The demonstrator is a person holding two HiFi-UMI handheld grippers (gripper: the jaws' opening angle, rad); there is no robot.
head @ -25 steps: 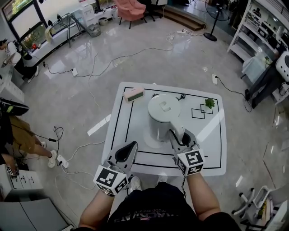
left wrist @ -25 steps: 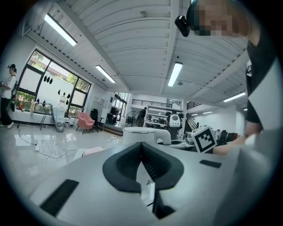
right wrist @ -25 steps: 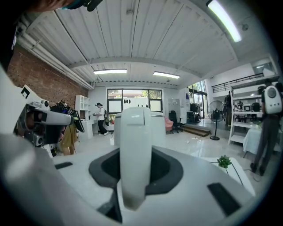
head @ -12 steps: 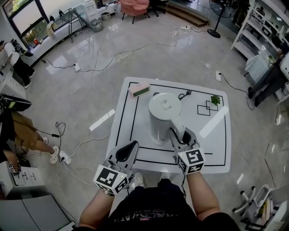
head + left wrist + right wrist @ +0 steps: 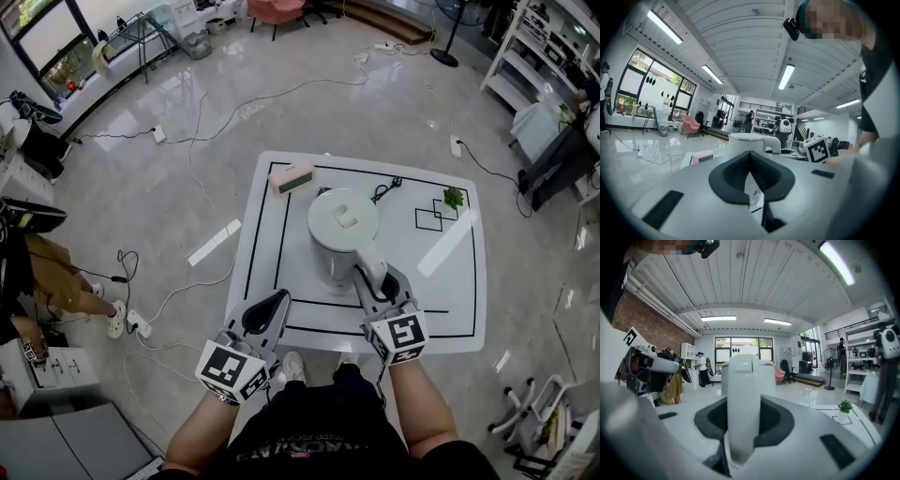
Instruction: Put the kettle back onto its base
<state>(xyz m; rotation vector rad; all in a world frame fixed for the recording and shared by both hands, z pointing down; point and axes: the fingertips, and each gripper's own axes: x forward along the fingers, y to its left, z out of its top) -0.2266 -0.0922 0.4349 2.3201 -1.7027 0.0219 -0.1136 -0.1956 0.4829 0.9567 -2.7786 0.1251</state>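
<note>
Kettle (image 5: 342, 234) on the bench (image 5: 450, 309), lid down so I cannot see contents, handle (image 5: 743, 399) clamped in right gripper (image 5: 375, 281) fingers; left gripper (image 5: 278, 302) fingers closed, empty; base not made out.

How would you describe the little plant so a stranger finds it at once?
Start at the white table with black lines. Past the kettle, toward the far right corner, two small drawn squares overlap; the plant stands by them, the only leafy green thing.
</note>
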